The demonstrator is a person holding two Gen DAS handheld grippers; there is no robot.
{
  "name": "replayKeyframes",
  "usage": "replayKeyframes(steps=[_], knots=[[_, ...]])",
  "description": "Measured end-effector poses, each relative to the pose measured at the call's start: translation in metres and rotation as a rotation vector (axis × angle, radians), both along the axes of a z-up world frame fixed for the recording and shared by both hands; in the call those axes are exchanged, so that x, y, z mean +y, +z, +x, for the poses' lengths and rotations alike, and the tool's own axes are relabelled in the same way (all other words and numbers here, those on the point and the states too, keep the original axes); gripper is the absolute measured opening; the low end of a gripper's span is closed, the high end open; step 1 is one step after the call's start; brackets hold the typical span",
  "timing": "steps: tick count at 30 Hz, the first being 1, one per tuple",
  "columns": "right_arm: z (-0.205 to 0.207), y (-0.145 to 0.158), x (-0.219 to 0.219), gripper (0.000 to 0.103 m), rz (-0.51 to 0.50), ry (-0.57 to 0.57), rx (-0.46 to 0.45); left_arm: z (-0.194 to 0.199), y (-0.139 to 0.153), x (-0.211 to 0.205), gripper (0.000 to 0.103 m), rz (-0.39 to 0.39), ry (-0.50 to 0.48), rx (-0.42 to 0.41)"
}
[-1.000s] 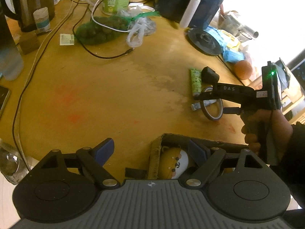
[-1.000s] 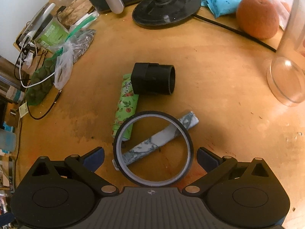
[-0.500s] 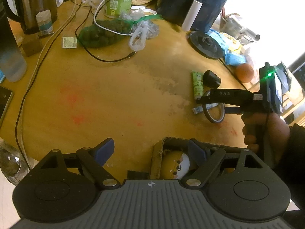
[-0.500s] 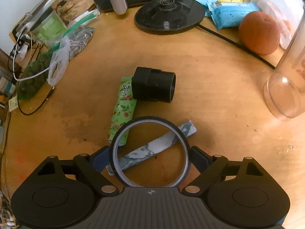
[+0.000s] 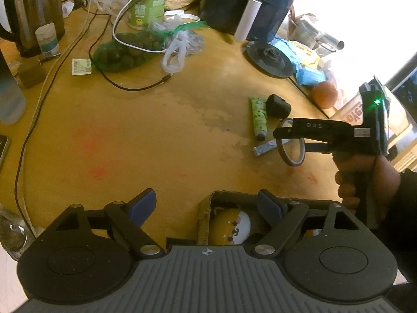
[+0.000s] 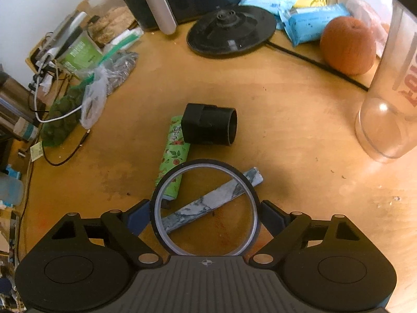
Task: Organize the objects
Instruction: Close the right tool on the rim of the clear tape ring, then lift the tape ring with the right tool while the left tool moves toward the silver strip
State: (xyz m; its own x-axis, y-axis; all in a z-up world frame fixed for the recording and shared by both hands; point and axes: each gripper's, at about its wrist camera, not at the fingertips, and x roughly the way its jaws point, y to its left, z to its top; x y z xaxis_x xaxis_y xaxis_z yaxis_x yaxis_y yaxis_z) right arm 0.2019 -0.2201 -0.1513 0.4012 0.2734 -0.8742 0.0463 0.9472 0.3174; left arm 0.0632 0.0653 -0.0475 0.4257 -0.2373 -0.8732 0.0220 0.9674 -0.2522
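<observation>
The right gripper [image 6: 206,217] grips a thin dark tape ring [image 6: 205,206] above the wooden table [image 6: 286,143]; the left gripper [image 5: 207,204], open, hovers nearby.

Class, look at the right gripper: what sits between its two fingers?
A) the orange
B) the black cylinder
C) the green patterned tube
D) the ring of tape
D: the right gripper has its fingers against both sides of the ring of tape, which the left wrist view shows lifted off the table.

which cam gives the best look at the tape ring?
Right wrist: the tape ring fills the foreground face-on, with the right gripper shut on its sides. Left wrist shows it small and oblique at the far right, raised above the table.
</observation>
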Motion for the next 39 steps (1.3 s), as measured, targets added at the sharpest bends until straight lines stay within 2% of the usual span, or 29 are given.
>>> replayKeyframes(steps=[10, 24, 39], knots=[[-0.019, 0.03, -0.011, 0.09, 0.004, 0.02, -0.095, 0.004, 0.002, -0.012, 0.085, 0.002, -0.056, -0.013], [-0.052, 0.067, -0.042, 0.09, 0.018, -0.02, -0.204, 0.013, 0.006, -0.033, 0.085, 0.009, -0.161, -0.039], [-0.099, 0.081, -0.083, 0.09, 0.032, -0.117, -0.236, 0.034, 0.009, -0.069, 0.085, 0.014, -0.316, -0.058]])
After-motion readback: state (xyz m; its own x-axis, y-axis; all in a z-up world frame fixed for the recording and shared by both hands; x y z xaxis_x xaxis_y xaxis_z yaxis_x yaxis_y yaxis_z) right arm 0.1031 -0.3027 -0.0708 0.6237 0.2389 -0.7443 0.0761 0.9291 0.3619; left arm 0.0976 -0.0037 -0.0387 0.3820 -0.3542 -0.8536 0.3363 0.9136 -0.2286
